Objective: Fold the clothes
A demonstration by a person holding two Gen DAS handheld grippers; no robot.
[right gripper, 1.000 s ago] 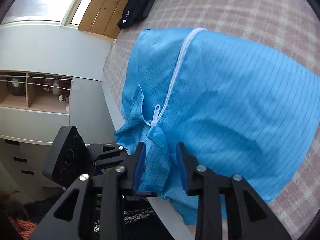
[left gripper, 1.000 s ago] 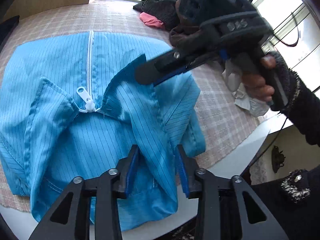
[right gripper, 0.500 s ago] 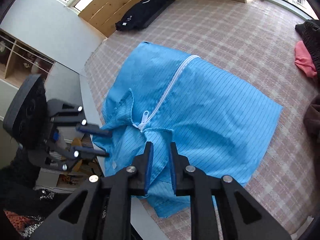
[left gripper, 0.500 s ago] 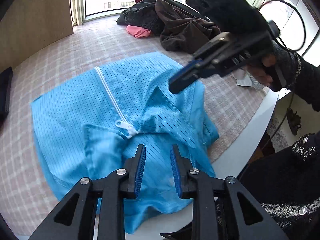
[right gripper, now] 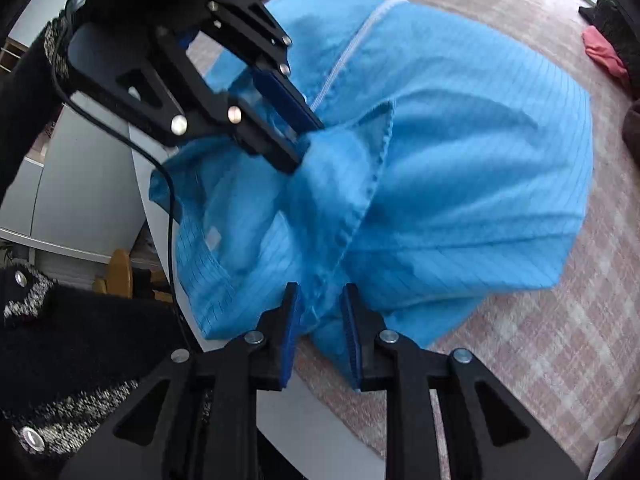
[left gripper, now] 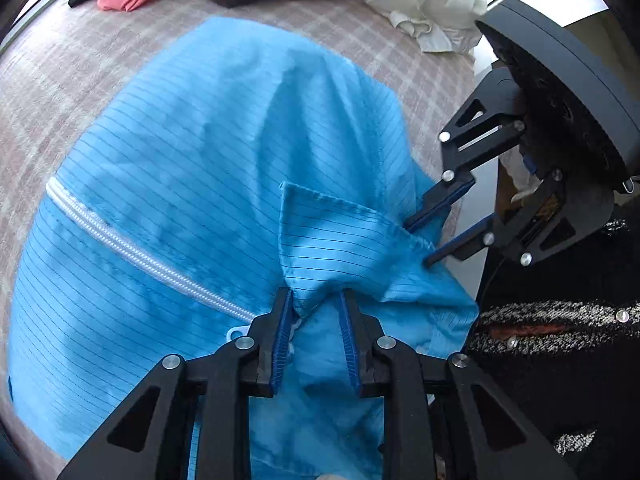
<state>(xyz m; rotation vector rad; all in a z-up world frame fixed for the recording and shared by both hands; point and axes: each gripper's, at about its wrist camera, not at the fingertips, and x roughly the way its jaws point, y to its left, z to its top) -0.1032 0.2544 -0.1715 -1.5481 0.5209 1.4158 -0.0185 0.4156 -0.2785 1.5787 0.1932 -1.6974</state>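
Collar [left gripper: 340,240] cloth of the blue jacket [left gripper: 200,160] bunches between both grippers' parted fingers, left gripper [left gripper: 316,320] nearer the zipper [left gripper: 152,256], right gripper [right gripper: 320,320] outside

Both wrist views look closely down (from opposite sides) onto the same blue jacket [left gripper: 192,184].

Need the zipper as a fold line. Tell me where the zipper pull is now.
In the left wrist view, the white zipper pull lies on the blue jacket, just left of the left gripper.
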